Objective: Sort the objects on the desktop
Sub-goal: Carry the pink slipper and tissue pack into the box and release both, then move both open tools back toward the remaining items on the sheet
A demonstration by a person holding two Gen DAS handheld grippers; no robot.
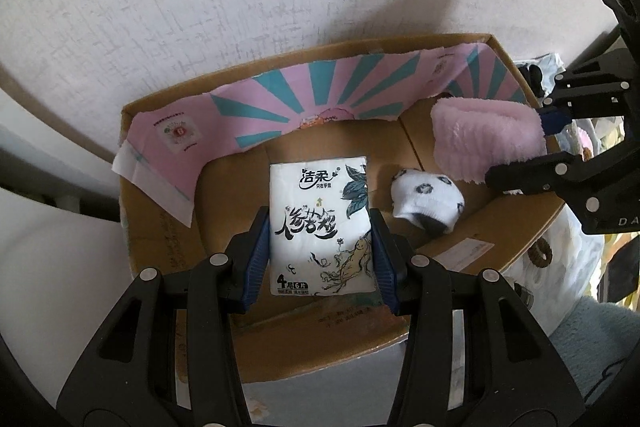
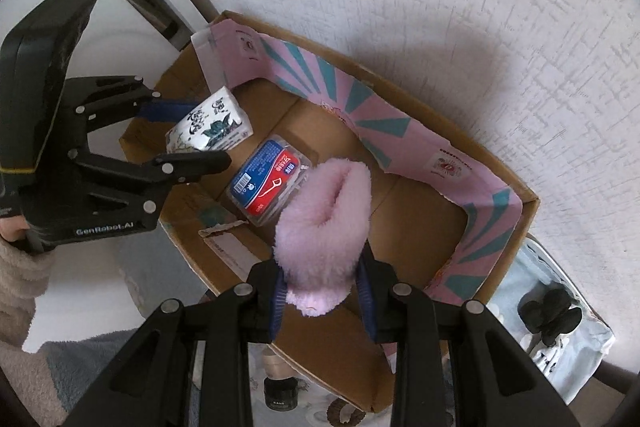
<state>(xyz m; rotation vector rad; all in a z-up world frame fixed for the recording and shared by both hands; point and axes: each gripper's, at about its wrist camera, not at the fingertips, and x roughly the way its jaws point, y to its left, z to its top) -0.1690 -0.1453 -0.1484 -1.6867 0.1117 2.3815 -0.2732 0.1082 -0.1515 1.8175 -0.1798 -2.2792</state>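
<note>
A white tissue pack (image 1: 320, 223) with black lettering hangs upright over the cardboard box (image 1: 160, 227), and my left gripper (image 1: 318, 239) is shut on its two sides. My right gripper (image 2: 324, 291) is shut on a fluffy pink sock (image 2: 326, 215) over the same box (image 2: 420, 219). From the right wrist view the left gripper (image 2: 204, 135) holds the tissue pack (image 2: 212, 125) at the box's left end. From the left wrist view the right gripper (image 1: 532, 143) holds the pink sock (image 1: 480, 139) at the right end.
The box is lined with pink and teal paper (image 1: 280, 107). Inside lie a white spotted sock (image 1: 428, 199) and a blue and red floss-pick case (image 2: 272, 179). A pale tray (image 2: 592, 339) with a black item stands right of the box. A small black jar (image 2: 280, 391) sits in front.
</note>
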